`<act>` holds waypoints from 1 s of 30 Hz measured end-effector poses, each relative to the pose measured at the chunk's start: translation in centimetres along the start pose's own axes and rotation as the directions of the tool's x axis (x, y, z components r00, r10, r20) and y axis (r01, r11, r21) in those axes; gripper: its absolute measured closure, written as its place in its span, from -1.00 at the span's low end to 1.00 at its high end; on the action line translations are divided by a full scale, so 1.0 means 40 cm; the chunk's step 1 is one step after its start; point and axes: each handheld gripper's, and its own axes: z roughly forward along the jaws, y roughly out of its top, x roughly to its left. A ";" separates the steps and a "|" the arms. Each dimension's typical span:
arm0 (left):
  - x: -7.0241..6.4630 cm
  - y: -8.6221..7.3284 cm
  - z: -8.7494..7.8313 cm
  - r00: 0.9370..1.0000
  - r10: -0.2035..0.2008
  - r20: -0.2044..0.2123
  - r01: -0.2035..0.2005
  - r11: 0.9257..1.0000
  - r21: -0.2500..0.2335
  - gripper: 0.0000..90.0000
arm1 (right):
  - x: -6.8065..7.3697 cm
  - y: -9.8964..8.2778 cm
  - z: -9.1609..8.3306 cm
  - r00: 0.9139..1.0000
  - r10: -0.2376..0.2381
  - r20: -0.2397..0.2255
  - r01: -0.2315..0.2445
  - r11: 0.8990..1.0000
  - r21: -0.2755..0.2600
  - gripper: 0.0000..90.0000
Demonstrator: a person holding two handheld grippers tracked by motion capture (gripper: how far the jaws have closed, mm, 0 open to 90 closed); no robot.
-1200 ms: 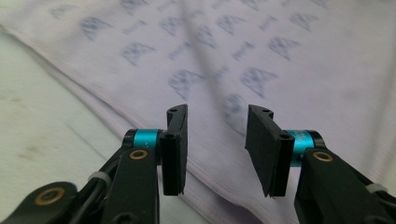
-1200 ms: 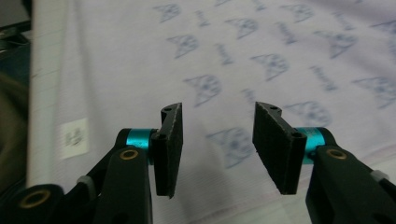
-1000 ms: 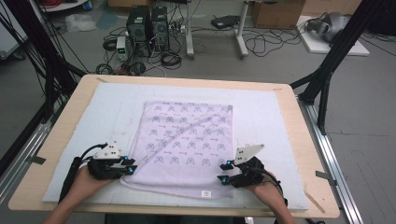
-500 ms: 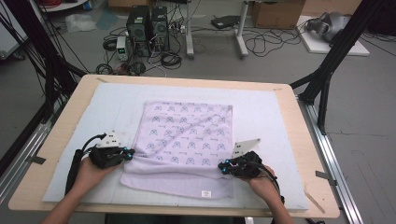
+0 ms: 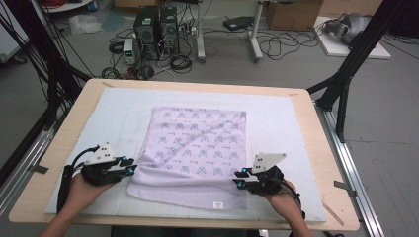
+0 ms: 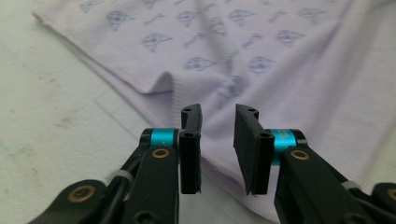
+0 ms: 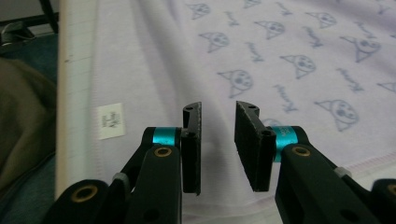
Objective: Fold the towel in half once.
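Folding the lilac towel [image 5: 197, 148] looks to be the work in hand, and this moment falls between grips: the near part is already doubled over, with a label [image 5: 217, 204] showing on the bottom layer near the front edge. Both tools have just been opening and now stand apart with nothing clamped. The left tool [image 5: 129, 166] sits at the towel's left edge, its jaws just above the hem where a small ridge of cloth rises ahead of them [image 6: 163, 84]. The right tool [image 5: 238, 179] hovers over the right front corner; cloth shows below the gap in its jaws, not between them. The towel lies flat on the white mat [image 5: 118, 113] covering the desk [image 5: 306, 106]. Next, I judge, each tool must take a fresh edge and pinch it, both layers together
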 end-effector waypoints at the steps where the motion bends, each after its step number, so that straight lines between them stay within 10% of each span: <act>1: -0.011 -0.005 -0.004 1.000 0.007 0.022 -0.006 1.000 -0.005 0.64 | 0.008 -0.002 -0.001 1.000 -0.009 -0.006 0.009 1.000 0.003 0.60; 9: -0.040 -0.035 0.054 0.996 0.044 0.080 -0.052 0.994 0.097 0.51 | 0.034 -0.031 0.028 0.999 -0.042 -0.026 0.044 0.995 0.085 0.48; 14: -0.029 -0.035 0.065 0.997 0.025 0.069 -0.030 0.996 0.084 0.90 | 0.019 -0.041 0.049 0.999 -0.025 -0.034 0.028 0.995 0.092 0.82; 27: -0.078 -0.006 -0.065 0.990 0.069 0.122 -0.074 0.997 0.034 0.94 | 0.068 0.000 -0.041 0.996 -0.043 -0.082 0.045 0.999 0.012 0.92; 30: -0.091 -0.026 -0.056 0.992 0.055 0.116 -0.061 0.997 0.047 0.51 | 0.086 -0.017 -0.045 0.993 -0.026 -0.118 0.030 0.999 0.029 0.79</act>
